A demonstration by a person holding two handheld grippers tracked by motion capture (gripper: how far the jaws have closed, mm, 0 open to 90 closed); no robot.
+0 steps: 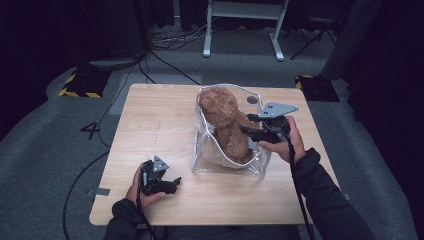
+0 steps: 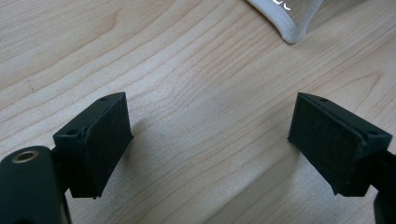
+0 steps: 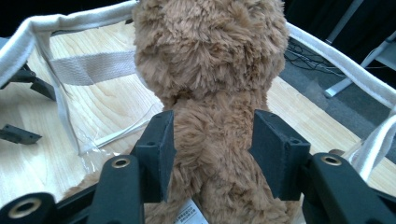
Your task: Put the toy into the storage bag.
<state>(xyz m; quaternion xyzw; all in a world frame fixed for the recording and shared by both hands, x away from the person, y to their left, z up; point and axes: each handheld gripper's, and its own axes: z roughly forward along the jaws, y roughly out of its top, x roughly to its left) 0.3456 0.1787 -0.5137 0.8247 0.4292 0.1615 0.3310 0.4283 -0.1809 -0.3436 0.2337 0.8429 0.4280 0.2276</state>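
Teddy bear (image 1: 226,125): brown plush, centre of the high view, standing inside a clear bag (image 1: 207,155) on the desk (image 1: 150,125).
Right gripper (image 1: 252,125): its own view shows the jaws clamping the bear's body; a label peeks below, print unreadable.
Left gripper (image 1: 172,186): lower left, jaws wide over bare wood; the bag's corner probably at upper right.

High view: set above the person's side of the wooden table (image 1: 165,120), looking forward and down, far enough to take in the whole tabletop and the clear bag (image 1: 227,165) right of centre. Left gripper view: close over bare tabletop just short of that bag's white-trimmed corner (image 2: 292,32). Right gripper view: close inside the bag's rim (image 3: 56,21), facing the brown teddy bear (image 3: 210,70), shared with the high view (image 1: 225,125).
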